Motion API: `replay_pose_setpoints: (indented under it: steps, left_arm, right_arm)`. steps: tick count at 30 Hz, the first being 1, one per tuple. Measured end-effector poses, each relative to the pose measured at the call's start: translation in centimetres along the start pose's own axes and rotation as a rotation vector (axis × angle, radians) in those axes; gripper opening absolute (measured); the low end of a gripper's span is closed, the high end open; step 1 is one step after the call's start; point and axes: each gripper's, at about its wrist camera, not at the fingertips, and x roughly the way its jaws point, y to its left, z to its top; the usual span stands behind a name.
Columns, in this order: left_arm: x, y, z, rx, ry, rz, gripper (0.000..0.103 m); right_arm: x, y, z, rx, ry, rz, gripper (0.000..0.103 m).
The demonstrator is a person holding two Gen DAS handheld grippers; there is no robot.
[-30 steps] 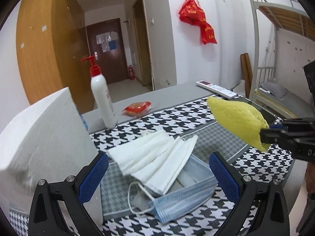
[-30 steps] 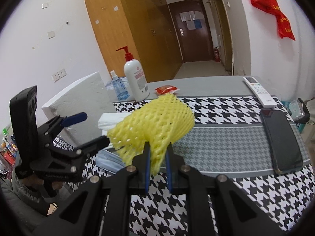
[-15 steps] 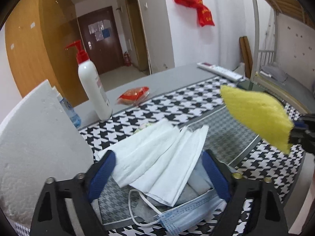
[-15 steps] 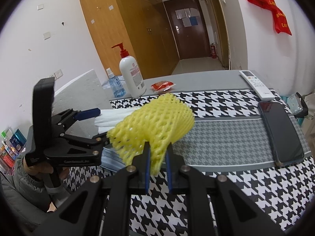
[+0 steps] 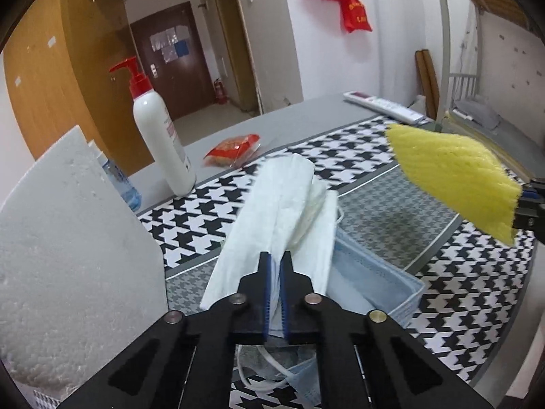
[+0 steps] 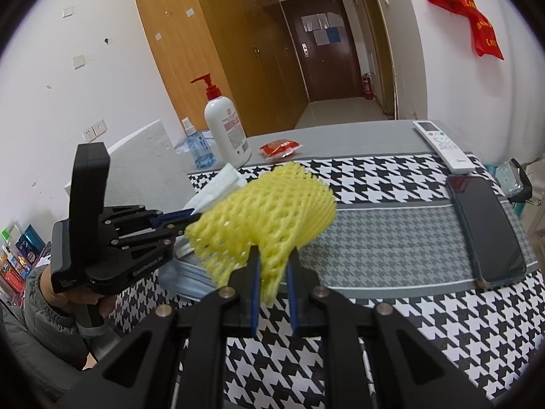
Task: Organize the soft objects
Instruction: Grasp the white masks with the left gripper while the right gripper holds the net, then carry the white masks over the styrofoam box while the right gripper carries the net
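Note:
My left gripper [image 5: 275, 262] is shut on the near edge of a small stack of white face masks [image 5: 272, 218], which tilts up from the houndstooth cloth. Blue face masks [image 5: 374, 286] lie under and beside them. In the right wrist view the left gripper [image 6: 190, 218] pinches the white masks [image 6: 218, 187] at the left. My right gripper [image 6: 272, 266] is shut on a yellow foam fruit net [image 6: 269, 218], held above the cloth. The yellow net [image 5: 456, 184] hangs at the right of the left wrist view.
A white foam block [image 5: 68, 255] stands close on the left. Behind it are a small blue spray bottle [image 6: 199, 146] and a white pump bottle [image 5: 160, 136], then a red snack packet [image 5: 235, 148]. A white remote [image 6: 442, 146] and a dark phone [image 6: 483, 231] lie at the right.
The left gripper's jaws, wide apart around the white masks before, have come together on their near edge and the masks now stand bunched. The right gripper with the yellow net has stayed put.

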Motion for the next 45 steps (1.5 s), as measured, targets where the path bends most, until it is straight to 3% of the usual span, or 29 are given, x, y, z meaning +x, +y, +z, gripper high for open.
replay_pose_setpoints:
  steps: [15, 45]
  left_arm:
    - [-7.8, 1.7, 1.3, -0.104, -0.23, -0.034, 0.004]
    - [-14.0, 3.5, -0.5, -0.113, -0.351, -0.002, 0.004]
  right_arm:
    - [-2.3, 2.0, 0.6, -0.039, -0.062, 0.016, 0.017]
    - [-4.1, 6.1, 1.7, -0.088, -0.152, 0.034, 0.017]
